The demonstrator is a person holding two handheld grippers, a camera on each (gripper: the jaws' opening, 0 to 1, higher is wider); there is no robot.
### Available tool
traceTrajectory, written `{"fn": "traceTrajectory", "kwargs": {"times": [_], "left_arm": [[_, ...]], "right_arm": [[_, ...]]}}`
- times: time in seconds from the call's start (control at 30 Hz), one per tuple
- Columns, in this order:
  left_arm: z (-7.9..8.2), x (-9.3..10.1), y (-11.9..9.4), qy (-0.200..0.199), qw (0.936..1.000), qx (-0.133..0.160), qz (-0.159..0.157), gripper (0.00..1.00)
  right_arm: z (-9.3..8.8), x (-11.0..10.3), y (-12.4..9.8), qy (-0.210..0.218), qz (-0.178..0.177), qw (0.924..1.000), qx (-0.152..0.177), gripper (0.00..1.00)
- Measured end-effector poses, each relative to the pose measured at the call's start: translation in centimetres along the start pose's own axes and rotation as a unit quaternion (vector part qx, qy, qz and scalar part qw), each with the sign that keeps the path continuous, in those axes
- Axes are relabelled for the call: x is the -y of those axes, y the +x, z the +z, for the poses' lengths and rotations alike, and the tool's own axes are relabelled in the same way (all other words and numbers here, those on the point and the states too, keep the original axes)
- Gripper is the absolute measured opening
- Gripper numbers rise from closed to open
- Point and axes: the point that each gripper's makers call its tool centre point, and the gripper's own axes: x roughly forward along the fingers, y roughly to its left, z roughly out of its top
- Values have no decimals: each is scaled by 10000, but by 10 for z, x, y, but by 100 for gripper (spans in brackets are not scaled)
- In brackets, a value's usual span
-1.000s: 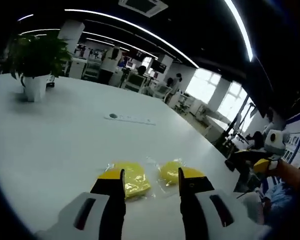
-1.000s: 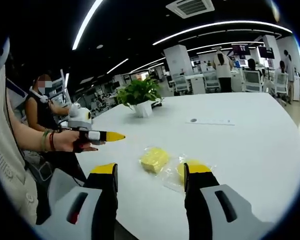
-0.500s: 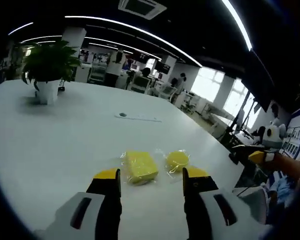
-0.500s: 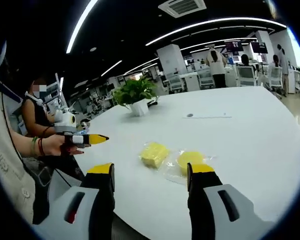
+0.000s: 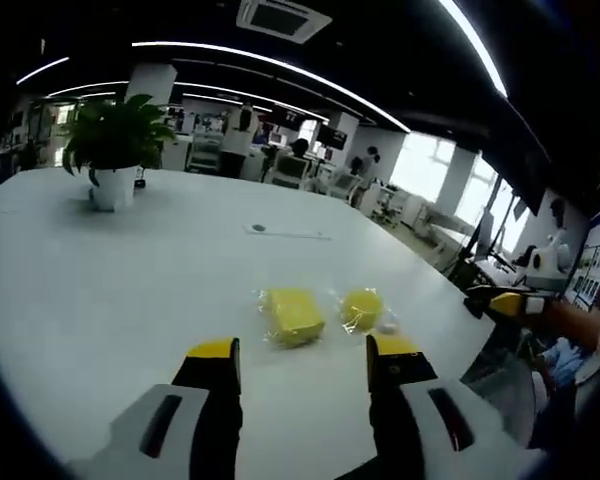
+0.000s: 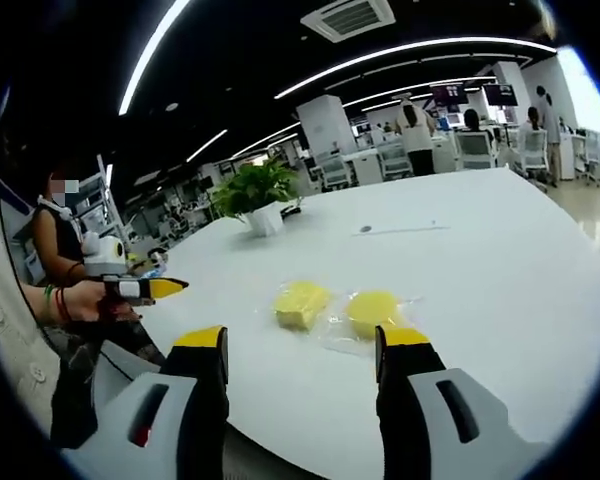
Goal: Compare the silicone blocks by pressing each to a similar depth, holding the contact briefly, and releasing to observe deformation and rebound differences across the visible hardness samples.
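On the white tabletop (image 5: 100, 290), square yellow block (image 5: 293, 315) and round yellow block (image 5: 361, 307) sit side by side in clear wrap, at 12 o'clock from both grippers. Left gripper (image 5: 302, 360) and right gripper (image 6: 302, 345) fingers spread wide, holding nothing, hovering short of them.

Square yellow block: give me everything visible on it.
The square yellow block is a thick, flat-topped slab with rounded corners, matte like silicone. It lies flat on the white table, wrapped in crinkled clear plastic. It is beside the round yellow block but apart from it. Neither gripper touches it: the left gripper and right gripper sit short of it, jaws apart.
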Motion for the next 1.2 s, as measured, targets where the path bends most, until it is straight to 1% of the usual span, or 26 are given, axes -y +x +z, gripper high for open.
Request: {"fn": "traceTrajectory", "kwargs": {"times": [0.2, 0.27, 0.3, 0.43, 0.63, 0.7, 0.87, 1.2], "left_arm": [[-3, -7, -7, -62, 10000, 19, 63, 51], [-2, -9, -9, -55, 10000, 47, 64, 51], [-2, -11, -9, 18, 10000, 32, 72, 51], [0, -15, -10, -68, 9999, 72, 87, 53], [1, -14, -10, -131, 9998, 110, 75, 54], [2, -13, -10, -143, 9998, 120, 90, 54], [4, -13, -11, -155, 9997, 162, 103, 54], [5, -12, -12, -207, 9996, 174, 102, 55]], "right_arm": [[-5, 5, -5, 118, -152, 9998, 55, 56], [-8, 7, -7, 169, -199, 9996, 82, 56], [-9, 7, -7, 199, -227, 9995, 89, 56], [-13, 8, -10, 258, -277, 9992, 110, 57], [-14, 8, -14, 273, -334, 9990, 130, 56], [-13, 9, -15, 266, -348, 9990, 124, 56], [-5, 9, -17, 244, -380, 9987, 236, 56], [-4, 12, -16, 234, -399, 9987, 229, 55]]}}
